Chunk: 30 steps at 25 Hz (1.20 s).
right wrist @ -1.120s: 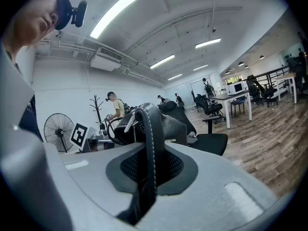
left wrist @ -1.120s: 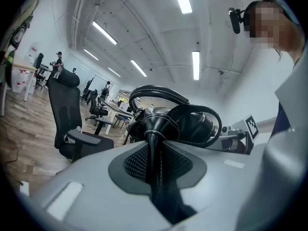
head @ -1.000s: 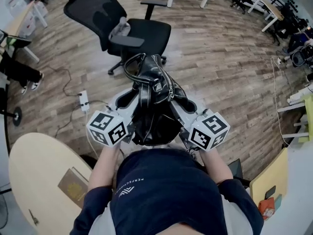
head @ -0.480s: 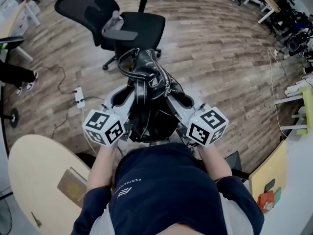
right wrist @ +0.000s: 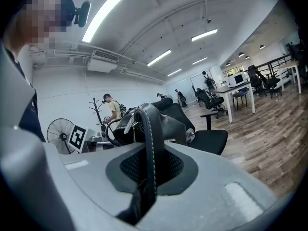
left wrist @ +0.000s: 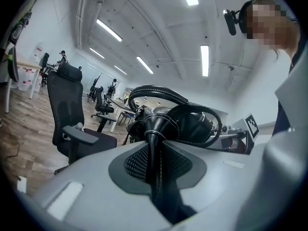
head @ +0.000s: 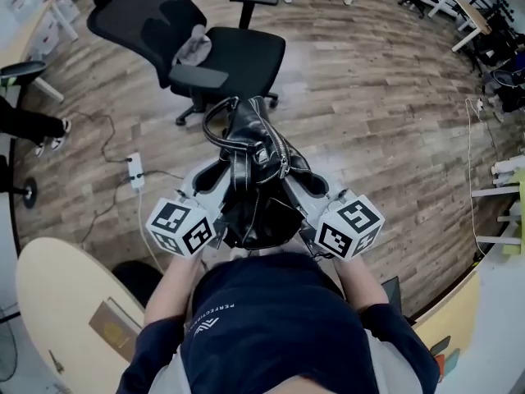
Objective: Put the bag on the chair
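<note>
A black leather bag (head: 256, 179) hangs between my two grippers in front of the person's chest. The left gripper (head: 212, 177) is shut on a stitched strap end (left wrist: 155, 153) at the bag's left side. At the bag's right side, the right gripper (head: 310, 189) is shut on another strap (right wrist: 150, 143). The handles (head: 234, 117) loop up toward the black office chair (head: 238, 52), which stands on the wood floor just beyond the bag. In the left gripper view the chair (left wrist: 72, 124) is at the left, in the right gripper view the chair (right wrist: 209, 137) is at the right.
A grey cloth (head: 194, 46) lies on the chair seat near its left armrest. A power strip (head: 135, 171) with cables lies on the floor at the left. A round wooden table (head: 66, 302) is at the lower left. Someone's legs (head: 33, 125) are at the far left; desks stand at the back right.
Both grippers keep their hold on the bag. The head view has swayed a little; the chair stays about as far ahead of the bag.
</note>
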Motion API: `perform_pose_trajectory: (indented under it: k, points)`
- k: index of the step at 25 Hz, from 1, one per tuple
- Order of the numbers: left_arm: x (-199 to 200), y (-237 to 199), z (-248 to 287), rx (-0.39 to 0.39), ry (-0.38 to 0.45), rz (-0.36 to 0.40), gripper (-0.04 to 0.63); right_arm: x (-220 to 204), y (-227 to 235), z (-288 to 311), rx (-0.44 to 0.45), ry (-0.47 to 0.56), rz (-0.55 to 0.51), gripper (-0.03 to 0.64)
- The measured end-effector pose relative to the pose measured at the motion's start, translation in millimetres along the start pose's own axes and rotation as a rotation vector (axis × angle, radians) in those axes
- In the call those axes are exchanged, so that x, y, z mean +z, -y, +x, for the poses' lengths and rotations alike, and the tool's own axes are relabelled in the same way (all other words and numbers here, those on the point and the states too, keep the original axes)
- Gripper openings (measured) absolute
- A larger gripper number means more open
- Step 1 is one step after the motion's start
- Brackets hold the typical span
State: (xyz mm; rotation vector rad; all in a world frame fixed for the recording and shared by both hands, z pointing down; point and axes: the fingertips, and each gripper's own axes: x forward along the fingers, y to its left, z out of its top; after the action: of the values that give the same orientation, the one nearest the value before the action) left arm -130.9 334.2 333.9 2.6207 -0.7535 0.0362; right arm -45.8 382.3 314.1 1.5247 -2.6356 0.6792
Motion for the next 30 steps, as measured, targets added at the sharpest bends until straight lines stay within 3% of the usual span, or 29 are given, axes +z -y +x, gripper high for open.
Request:
perform_pose_trajectory:
  k: [16,30]
  points:
    - [30.9,-16.5,146.6,0.070,0.038,-0.010,0.092,69.0,140.0,25.3,0.077,-0.026,-0.079,0.028]
    - [33.8,-34.8,176.7,0.093,0.047,-0.005,0.091,76.7,169.6,45.0,0.075,-0.018,-0.113,0.028]
